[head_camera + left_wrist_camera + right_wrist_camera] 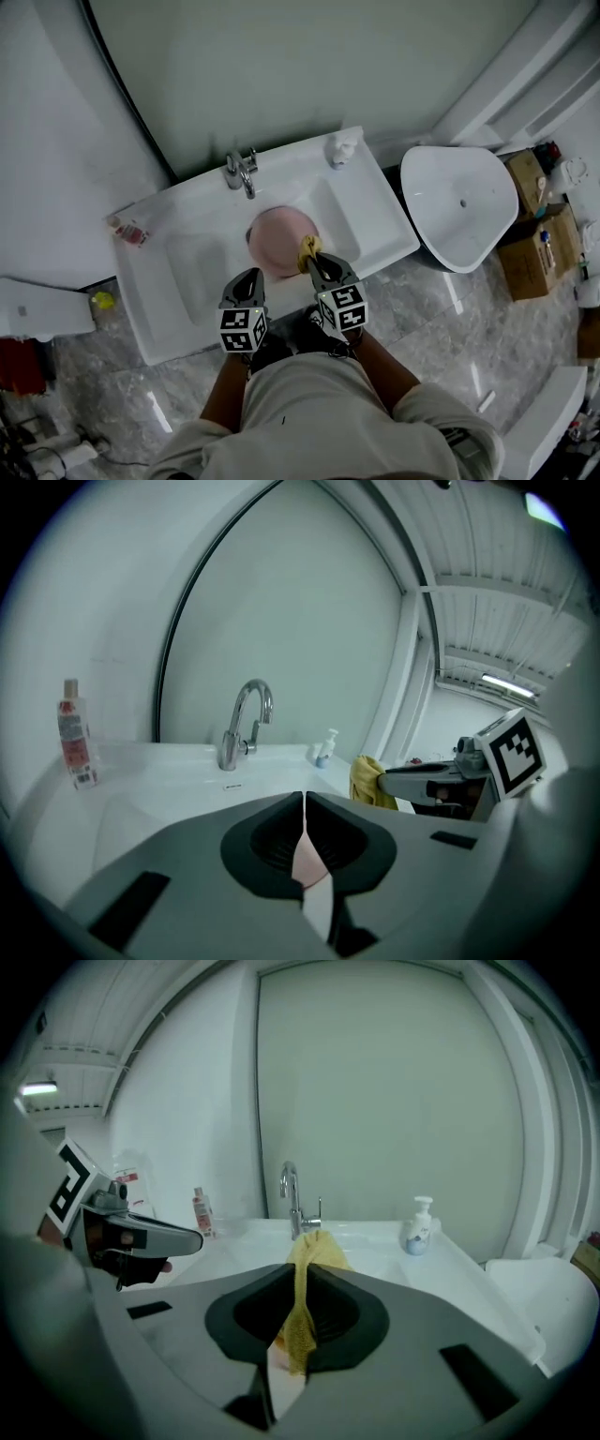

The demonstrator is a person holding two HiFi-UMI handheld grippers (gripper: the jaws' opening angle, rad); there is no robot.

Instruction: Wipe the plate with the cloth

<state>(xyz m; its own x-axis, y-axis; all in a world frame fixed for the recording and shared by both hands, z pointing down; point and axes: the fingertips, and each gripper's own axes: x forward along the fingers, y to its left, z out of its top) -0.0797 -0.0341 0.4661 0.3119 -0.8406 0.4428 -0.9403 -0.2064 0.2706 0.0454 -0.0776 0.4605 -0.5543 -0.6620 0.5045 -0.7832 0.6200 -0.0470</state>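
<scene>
Cloth (300, 1330) pinched in right claw (300, 1269), pink plate (307, 860) clamped by left claw (305, 795).

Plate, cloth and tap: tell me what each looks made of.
Plate: pink, smooth and matte, probably plastic or glazed ceramic; the look leaves it open. Cloth: yellow fabric with a nubby weave, hanging limp, perhaps microfibre. Tap: polished, chrome-looking metal with bright reflections.

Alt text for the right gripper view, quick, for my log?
The right gripper has its jaws shut on a yellow cloth that hangs down between them. Beyond is a white sink with a chrome faucet, a pump bottle at right, a small bottle at left; the left gripper shows at the left edge.
</scene>
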